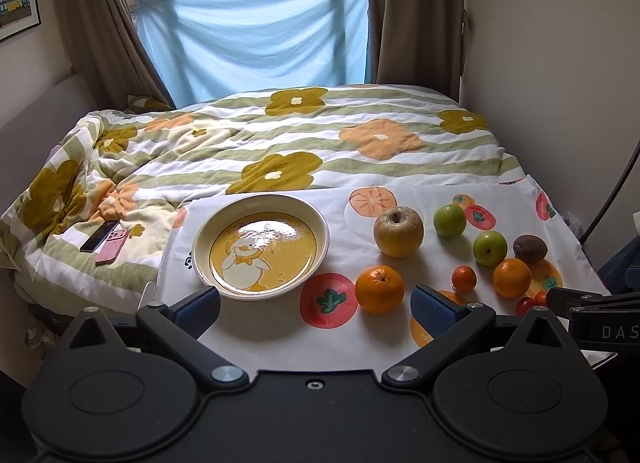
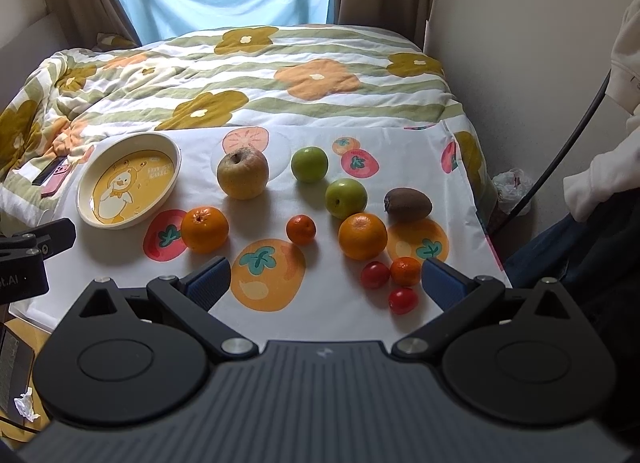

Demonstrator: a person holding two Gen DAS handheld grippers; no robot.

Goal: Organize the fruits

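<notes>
Left gripper (image 1: 316,309) and right gripper (image 2: 326,281): jaws spread wide, holding nothing, above the near edge of the cloth (image 2: 400,135). Fruit lies loose on it, right of the bare plate (image 2: 168,151). Oranges (image 2: 205,229) firm, round, liable to roll; grip across the middle. Tomatoes (image 2: 375,274) small, soft; pinch lightly.

We see a bed (image 1: 280,135) under a striped floral quilt (image 2: 280,75), with two phones (image 1: 106,241) lying on the quilt at its left. A white fruit-printed cloth (image 2: 256,327) covers the near end. On the cloth sit a duck-pattern plate (image 2: 128,187), a yellowish apple (image 2: 242,173), two green apples (image 2: 309,164), a kiwi (image 2: 408,205), two oranges (image 2: 205,229), two mandarins (image 2: 301,229) and two cherry tomatoes (image 2: 375,275).
</notes>
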